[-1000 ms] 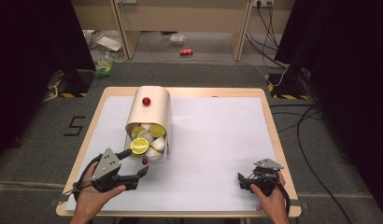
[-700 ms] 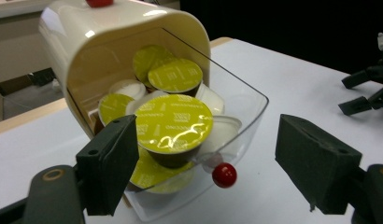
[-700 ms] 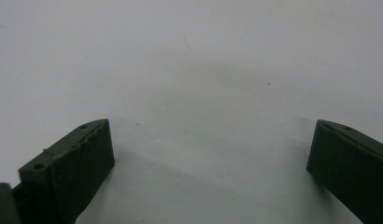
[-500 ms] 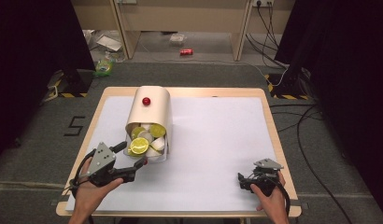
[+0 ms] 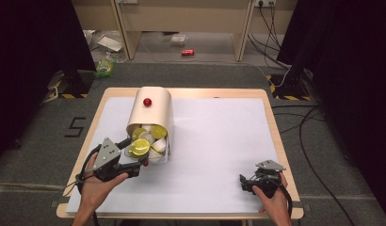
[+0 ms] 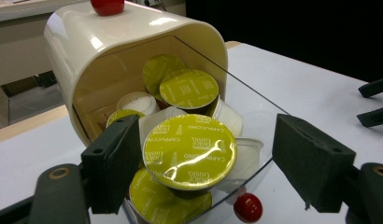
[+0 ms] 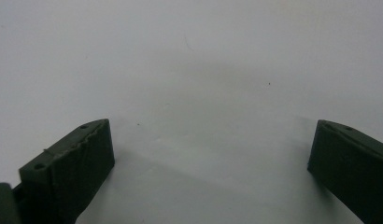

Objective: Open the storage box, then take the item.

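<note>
A cream capsule holder [image 5: 151, 113] lies on its side on the white table sheet, mouth toward me, with a clear drawer [image 6: 255, 116] pulled out. Several coffee capsules with yellow-green lids spill from it. The front capsule [image 6: 189, 151] [image 5: 140, 147] sits between the jaws of my left gripper [image 6: 199, 154] [image 5: 137, 159]. Those jaws have just been closing: the left pad touches the capsule's rim, while the right pad stands well off it. My right gripper [image 5: 245, 181] [image 7: 210, 154] rests open at the table's near right, with bare sheet between its jaws.
A red knob [image 5: 147, 102] sits on top of the holder, and another red knob [image 6: 248, 207] on the drawer's front. The table's wooden edge [image 5: 271, 122] frames the sheet. Cables and a red can [image 5: 188, 52] lie on the floor behind.
My left gripper has edged away from me toward the holder's mouth, and its jaws now stand around the front capsule. The right gripper has not moved.
</note>
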`<state>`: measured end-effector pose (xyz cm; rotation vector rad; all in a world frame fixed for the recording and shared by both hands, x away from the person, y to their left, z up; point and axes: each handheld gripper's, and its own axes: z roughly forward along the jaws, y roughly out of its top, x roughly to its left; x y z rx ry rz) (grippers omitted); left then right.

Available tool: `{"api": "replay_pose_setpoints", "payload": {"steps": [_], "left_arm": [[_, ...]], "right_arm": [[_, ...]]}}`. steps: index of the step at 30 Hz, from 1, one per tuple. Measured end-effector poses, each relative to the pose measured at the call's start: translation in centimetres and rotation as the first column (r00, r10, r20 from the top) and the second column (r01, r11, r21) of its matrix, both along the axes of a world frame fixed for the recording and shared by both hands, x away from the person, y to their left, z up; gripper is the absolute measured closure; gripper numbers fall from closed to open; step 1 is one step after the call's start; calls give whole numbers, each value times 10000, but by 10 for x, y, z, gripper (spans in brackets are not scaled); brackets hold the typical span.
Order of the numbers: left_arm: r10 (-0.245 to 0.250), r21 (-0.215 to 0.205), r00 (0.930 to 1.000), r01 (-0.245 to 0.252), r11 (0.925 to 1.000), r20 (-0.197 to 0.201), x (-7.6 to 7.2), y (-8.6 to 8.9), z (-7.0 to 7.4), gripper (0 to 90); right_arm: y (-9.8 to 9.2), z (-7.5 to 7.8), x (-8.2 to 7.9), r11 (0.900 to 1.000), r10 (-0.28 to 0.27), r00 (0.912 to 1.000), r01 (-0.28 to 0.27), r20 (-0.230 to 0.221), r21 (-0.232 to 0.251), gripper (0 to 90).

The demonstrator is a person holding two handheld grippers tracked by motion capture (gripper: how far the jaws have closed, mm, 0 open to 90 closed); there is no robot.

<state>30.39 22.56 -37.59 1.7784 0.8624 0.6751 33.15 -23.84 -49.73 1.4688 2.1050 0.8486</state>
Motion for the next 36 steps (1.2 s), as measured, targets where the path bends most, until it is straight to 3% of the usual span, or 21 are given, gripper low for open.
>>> {"api": "replay_pose_setpoints", "payload": {"steps": [26, 32, 36], "left_arm": [[153, 274, 9974, -134, 9995, -706, 25, -5, -12, 262], [64, 131, 9967, -54, 9999, -804, 27, -4, -14, 366], [61, 98, 9970, -54, 9999, -772, 27, -4, -14, 374]], "right_arm": [[0, 0, 0, 10000, -3, 10000, 3, 3, 7, 5], [0, 0, 0, 10000, -4, 10000, 4, 2, 4, 5], [0, 0, 0, 10000, -4, 10000, 4, 2, 3, 5]]}}
